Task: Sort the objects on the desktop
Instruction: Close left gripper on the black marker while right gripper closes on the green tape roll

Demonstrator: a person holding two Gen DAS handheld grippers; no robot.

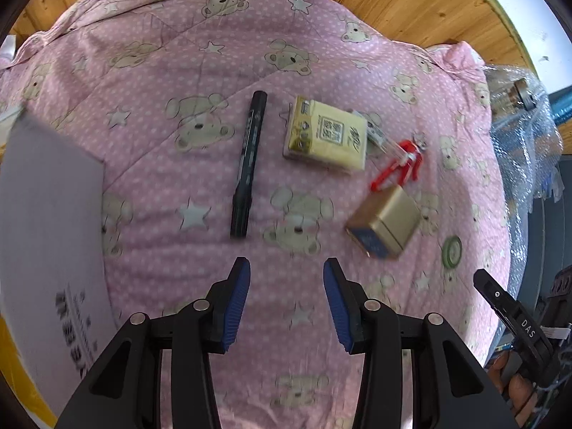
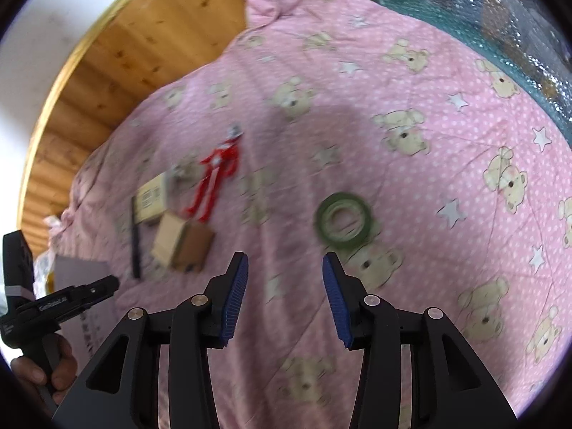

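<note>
Both my grippers, left (image 1: 286, 300) and right (image 2: 285, 298), hover spread and empty over the pink bear-print quilt (image 1: 200, 53), where the black marker (image 1: 247, 164), tissue pack (image 1: 327, 134), red figure (image 1: 400, 164) and gold box (image 1: 384, 223) lie ahead, green tape roll (image 2: 343, 220) apart rightward.

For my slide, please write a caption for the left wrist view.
Open left gripper above a pink quilt with a marker, tissue pack, red figure and gold box.

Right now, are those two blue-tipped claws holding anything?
No. The left gripper and right gripper are both open and empty, above the pink quilt.
</note>
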